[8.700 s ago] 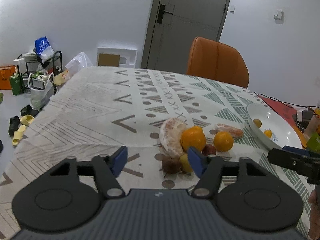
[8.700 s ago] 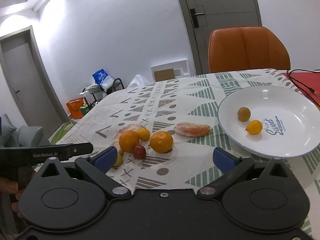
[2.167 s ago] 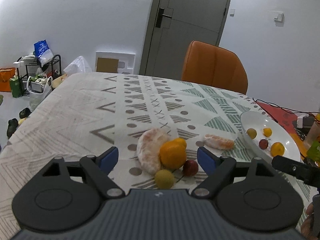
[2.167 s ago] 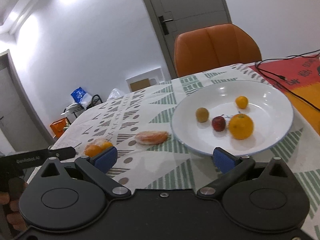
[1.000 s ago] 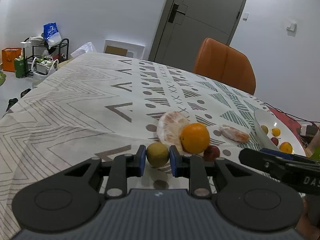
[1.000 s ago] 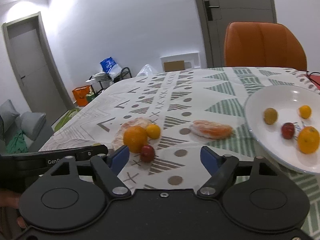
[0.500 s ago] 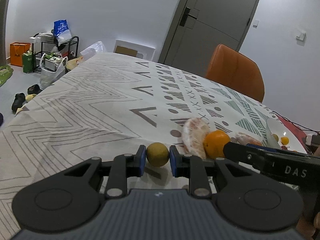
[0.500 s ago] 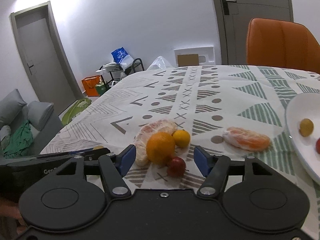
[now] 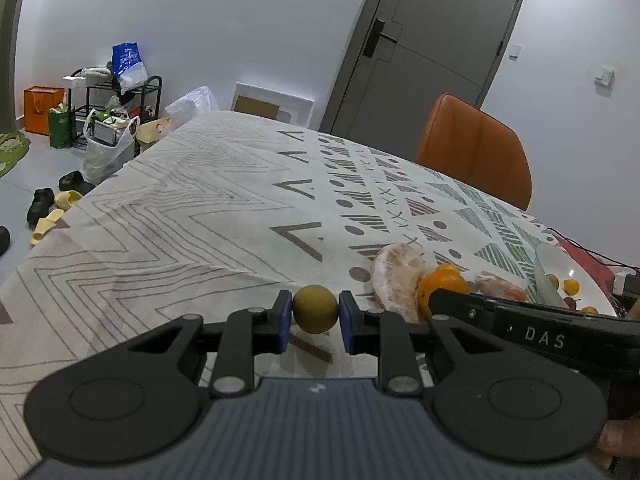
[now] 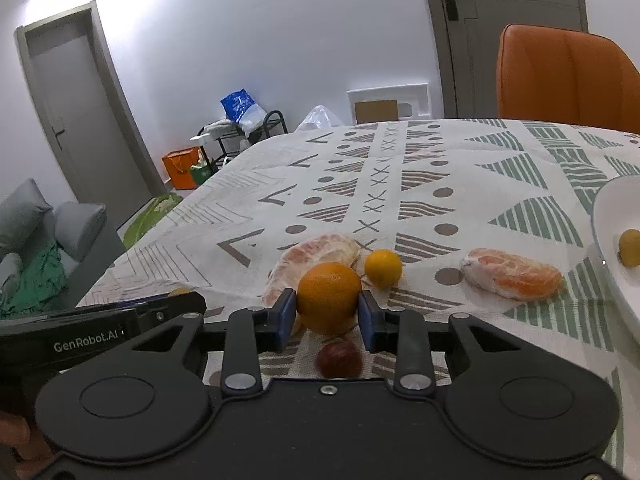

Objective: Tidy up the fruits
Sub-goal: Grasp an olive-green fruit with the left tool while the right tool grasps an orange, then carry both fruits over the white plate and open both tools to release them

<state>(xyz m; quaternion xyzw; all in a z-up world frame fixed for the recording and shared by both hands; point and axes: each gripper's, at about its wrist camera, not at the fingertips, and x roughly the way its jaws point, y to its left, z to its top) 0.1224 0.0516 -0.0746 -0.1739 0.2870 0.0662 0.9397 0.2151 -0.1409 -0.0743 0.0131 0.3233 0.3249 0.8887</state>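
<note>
Cool, dim indoor light with ceiling glare top-left, strong fisheye bending at edges, slight motion blur.

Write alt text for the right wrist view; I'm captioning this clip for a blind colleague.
The right gripper closes its blue pads on an orange resting on a patterned tablecloth. A small red fruit lies just in front, with peeled citrus pieces and a small yellow fruit behind, and a white plate at the right edge.

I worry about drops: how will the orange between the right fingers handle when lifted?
The orange is round and smooth, so it may roll if it slips. The right gripper pinches its widest part, probably securely. It looks firm.
</note>
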